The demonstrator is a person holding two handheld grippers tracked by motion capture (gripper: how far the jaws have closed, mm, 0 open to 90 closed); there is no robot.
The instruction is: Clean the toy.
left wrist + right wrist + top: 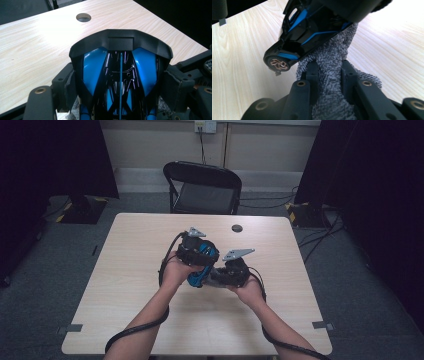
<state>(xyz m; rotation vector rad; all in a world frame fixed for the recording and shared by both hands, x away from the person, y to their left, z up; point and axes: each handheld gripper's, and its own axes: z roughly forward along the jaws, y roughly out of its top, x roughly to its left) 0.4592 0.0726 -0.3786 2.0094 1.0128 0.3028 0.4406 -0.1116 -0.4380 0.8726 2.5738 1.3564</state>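
Toy car (120, 82), blue/black, glossy: clamped betw. jaws of left gripper (196, 251) above table (125, 270). Grey cloth (329, 75): pinched in right gripper (328, 75), touching car's underside.

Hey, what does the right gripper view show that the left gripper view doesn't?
Right gripper view alone: a grey terry cloth pinched between the right gripper fingers and pressed against the underside of the blue-and-black helmet, plus a round coppery fitting at the helmet's lower corner.

Left gripper view alone: the helmet's black front rim with blue panels, clamped between the left gripper fingers, and a round hole in the table.

Both: the helmet and the pale wood table.
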